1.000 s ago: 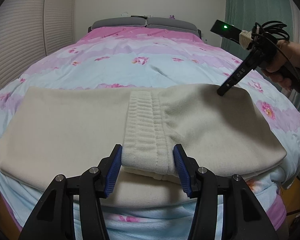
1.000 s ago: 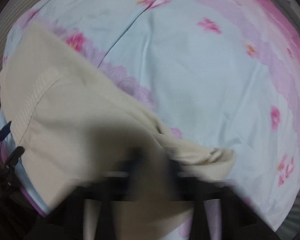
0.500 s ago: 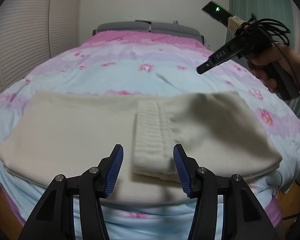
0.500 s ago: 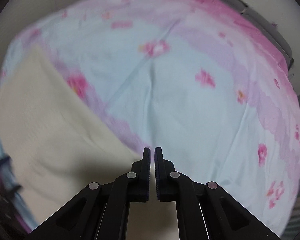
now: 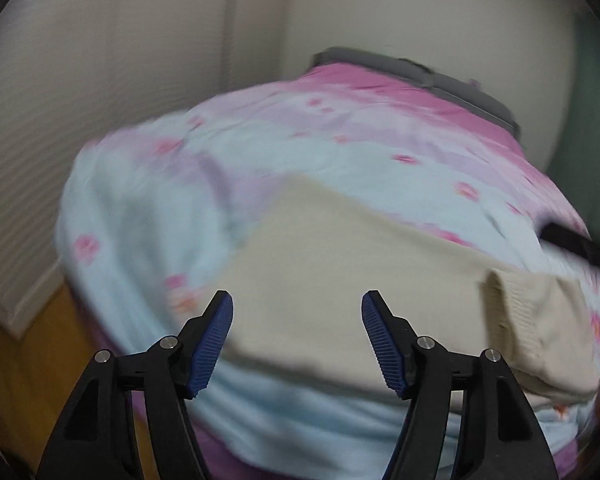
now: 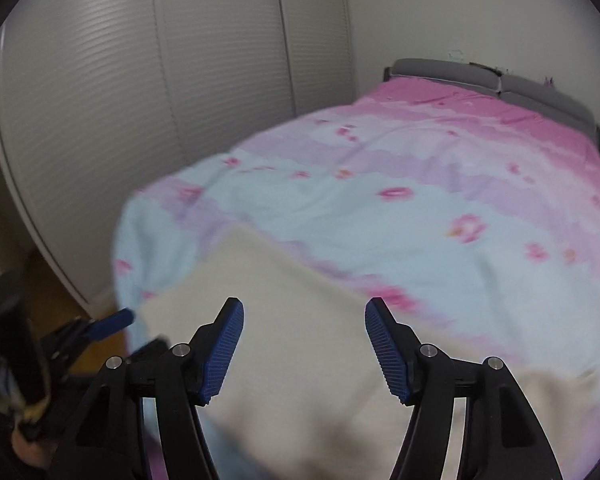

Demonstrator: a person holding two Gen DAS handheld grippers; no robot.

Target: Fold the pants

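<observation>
Cream knit pants [image 5: 340, 264] lie folded across the near end of the bed, their ribbed waistband [image 5: 516, 316] at the right in the left wrist view. My left gripper [image 5: 298, 342] hangs above their left part, jaws opening, nothing between the blue pads. In the right wrist view the same pants [image 6: 292, 344] fill the lower middle. My right gripper [image 6: 304, 346] hovers over them, jaws opening and empty. The left gripper [image 6: 100, 326] shows blurred at the lower left of that view.
A bed with a pink, white and pale blue flowered cover [image 6: 440, 200] holds the pants; its grey headboard [image 6: 500, 84] is at the far end. White slatted wardrobe doors [image 6: 120, 120] stand left of the bed. Wood floor [image 5: 24, 352] shows beside the bed's corner.
Both grippers let go of the pants, lifted and swung toward the left part of the fold. The left jaws widened off the waistband; the right jaws went from shut to open.
</observation>
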